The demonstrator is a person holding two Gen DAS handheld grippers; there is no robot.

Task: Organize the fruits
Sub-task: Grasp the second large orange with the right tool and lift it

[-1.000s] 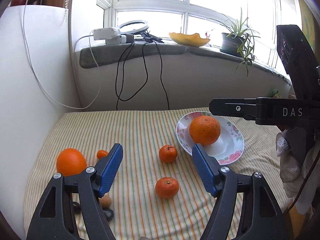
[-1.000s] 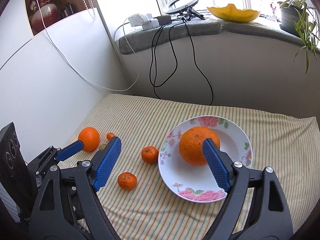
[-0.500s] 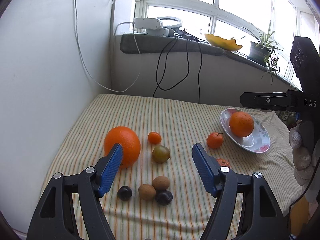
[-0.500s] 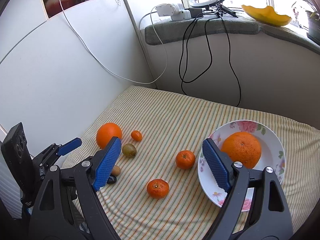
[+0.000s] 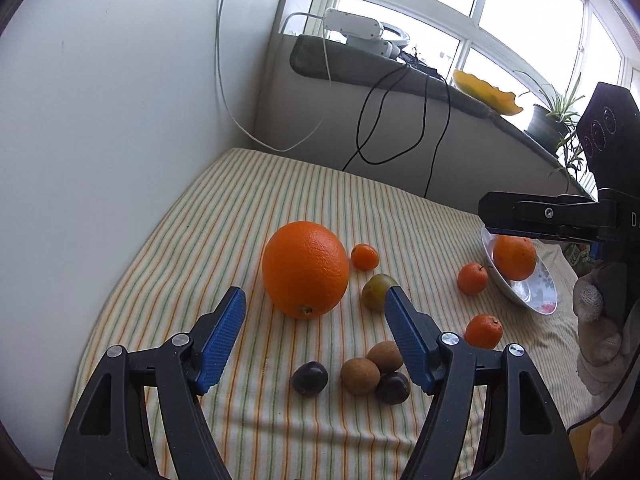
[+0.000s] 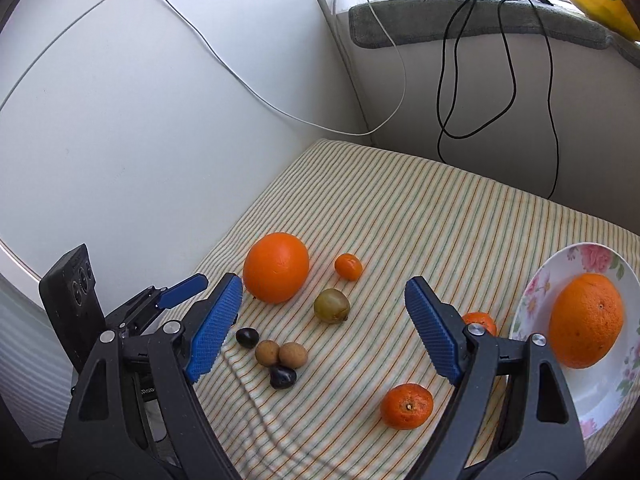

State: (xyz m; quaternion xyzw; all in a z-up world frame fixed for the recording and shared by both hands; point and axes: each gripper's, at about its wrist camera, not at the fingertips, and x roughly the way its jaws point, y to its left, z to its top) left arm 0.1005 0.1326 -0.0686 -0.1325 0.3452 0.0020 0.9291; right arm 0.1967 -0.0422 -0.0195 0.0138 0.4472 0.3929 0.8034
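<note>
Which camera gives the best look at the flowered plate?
The right wrist view: the plate faces the camera, showing its floral rim and the orange on it. The left wrist view shows the plate edge-on, partly behind the right gripper.

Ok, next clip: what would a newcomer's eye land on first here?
Probably the big orange lying loose on the striped cloth, just ahead of the open left gripper. Next, its twin, the second orange in the floral plate at the right edge of the right wrist view. Between them lie scattered small fruits, including a tangerine near the open right gripper.
</note>
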